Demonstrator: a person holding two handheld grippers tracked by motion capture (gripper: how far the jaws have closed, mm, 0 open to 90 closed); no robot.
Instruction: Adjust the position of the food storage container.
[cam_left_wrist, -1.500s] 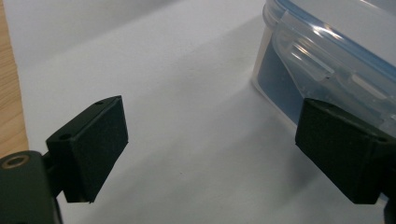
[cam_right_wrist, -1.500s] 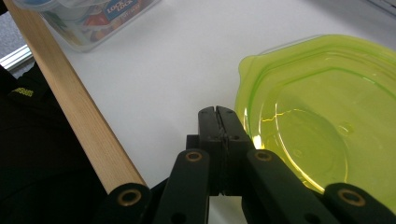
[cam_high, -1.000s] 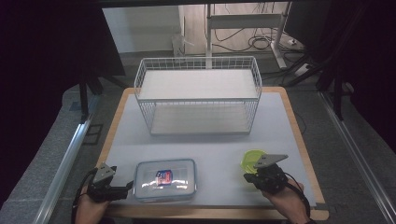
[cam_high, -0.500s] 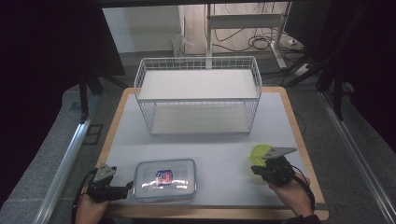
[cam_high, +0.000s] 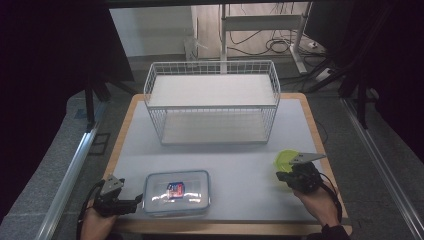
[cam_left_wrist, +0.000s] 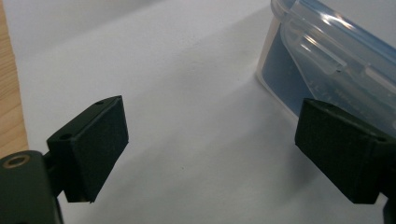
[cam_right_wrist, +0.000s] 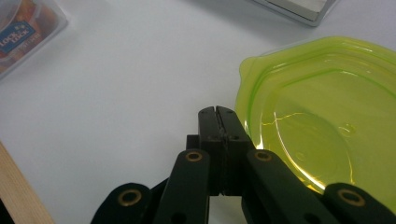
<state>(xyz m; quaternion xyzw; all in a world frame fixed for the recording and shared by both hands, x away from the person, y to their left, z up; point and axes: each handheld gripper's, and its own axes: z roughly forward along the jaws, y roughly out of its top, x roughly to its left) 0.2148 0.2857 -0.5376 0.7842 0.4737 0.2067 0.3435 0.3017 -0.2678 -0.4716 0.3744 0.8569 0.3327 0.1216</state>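
Desk (cam_high: 240, 150), white-topped: wire basket (cam_high: 212, 102) at its far side. Nearer than the basket, clear lidded box (cam_high: 176, 192); left tongs (cam_high: 131, 202) released, beside it. Green lid (cam_high: 285, 161) right of the box; right tongs (cam_right_wrist: 217, 114) clenched, empty, touching it.

The left gripper (cam_left_wrist: 212, 156) has its two black jaws wide apart above the white table (cam_left_wrist: 187, 93). A clear plastic box (cam_left_wrist: 336, 60) stands near the right jaw, with nothing between the jaws.

My left gripper's pads (cam_left_wrist: 93, 144) look matt black, faintly grainy. Just beside them, clear glossy plastic lidded container (cam_left_wrist: 336, 60). Green lid (cam_right_wrist: 327, 116) is translucent glossy plastic. White table mat (cam_high: 240, 170) is smooth, matt, with a wood edge; wire basket (cam_high: 212, 102) is white-coated metal.
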